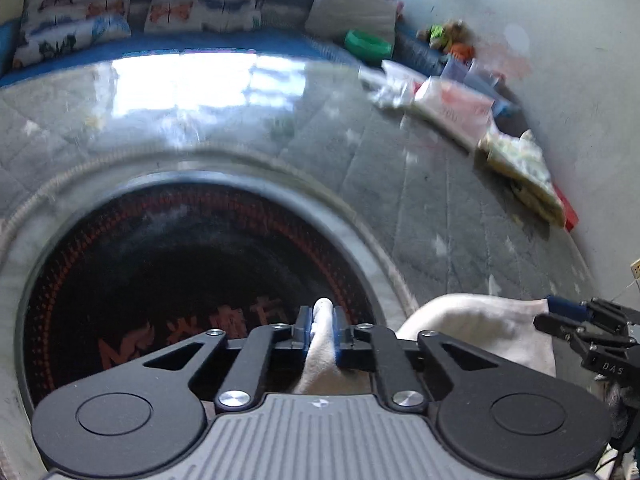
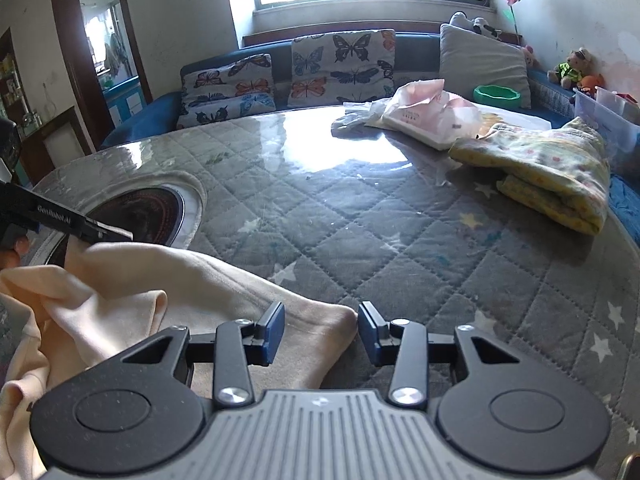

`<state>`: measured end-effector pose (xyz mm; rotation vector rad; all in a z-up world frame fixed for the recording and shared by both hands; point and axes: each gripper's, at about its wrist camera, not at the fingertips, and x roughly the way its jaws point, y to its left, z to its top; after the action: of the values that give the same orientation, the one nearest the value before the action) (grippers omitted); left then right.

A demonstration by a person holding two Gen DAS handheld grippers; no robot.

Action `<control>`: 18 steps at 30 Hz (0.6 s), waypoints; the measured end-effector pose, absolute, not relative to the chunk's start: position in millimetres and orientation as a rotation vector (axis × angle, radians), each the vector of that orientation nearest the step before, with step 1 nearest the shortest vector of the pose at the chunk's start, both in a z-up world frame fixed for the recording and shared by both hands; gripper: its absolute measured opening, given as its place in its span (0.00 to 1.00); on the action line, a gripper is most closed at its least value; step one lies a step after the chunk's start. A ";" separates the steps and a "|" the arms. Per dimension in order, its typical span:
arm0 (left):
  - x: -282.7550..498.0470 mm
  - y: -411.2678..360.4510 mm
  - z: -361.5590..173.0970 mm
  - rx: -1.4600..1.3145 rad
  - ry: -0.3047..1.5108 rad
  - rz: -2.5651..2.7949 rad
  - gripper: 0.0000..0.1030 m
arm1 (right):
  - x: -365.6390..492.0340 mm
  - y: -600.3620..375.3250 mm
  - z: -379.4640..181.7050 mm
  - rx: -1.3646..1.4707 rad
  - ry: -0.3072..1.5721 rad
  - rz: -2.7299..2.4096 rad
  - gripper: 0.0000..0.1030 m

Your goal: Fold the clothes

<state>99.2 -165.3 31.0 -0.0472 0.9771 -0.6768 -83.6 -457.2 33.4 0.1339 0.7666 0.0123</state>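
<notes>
The left gripper (image 1: 321, 330) has its jaws pinched tight on a fold of the cream cloth (image 1: 476, 328). A little bit of cloth pokes up between the blue pads. This gripper is above the round black cooker plate (image 1: 160, 264) set into the table (image 1: 440, 208).

The right gripper (image 2: 321, 332) has its jaws wide apart and holds nothing. A corner of the cream cloth (image 2: 168, 292) lies just under and between its jaws, on the near side of the table (image 2: 400, 232). The rest of the cloth is bunched up toward the left, where the left gripper (image 2: 116, 235) lifts one edge.

The table has a gray quilted cover with small stars and a shiny clear sheet on top. On the far right side lies a folded yellow blanket (image 2: 556, 164). Near it sits a pink and white bag (image 2: 432, 116). Behind the table is a blue sofa (image 2: 132, 120) with butterfly pillows (image 2: 340, 66).
</notes>
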 end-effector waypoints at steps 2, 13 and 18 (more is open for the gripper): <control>94.6 -156.3 41.7 -0.094 0.878 -0.681 0.09 | -84.2 -457.6 33.6 0.138 0.758 0.004 0.31; 84.9 -154.5 39.1 -0.009 0.724 -0.602 0.25 | -83.1 -456.6 34.9 0.137 0.749 -0.003 0.31; 94.8 -161.3 31.2 0.027 0.771 -0.565 0.44 | -77.3 -452.6 30.5 0.121 0.768 -0.013 0.31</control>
<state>94.8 -161.3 31.2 0.0272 0.7710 -0.5649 -77.3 -452.6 30.5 0.1209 0.7676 -0.0126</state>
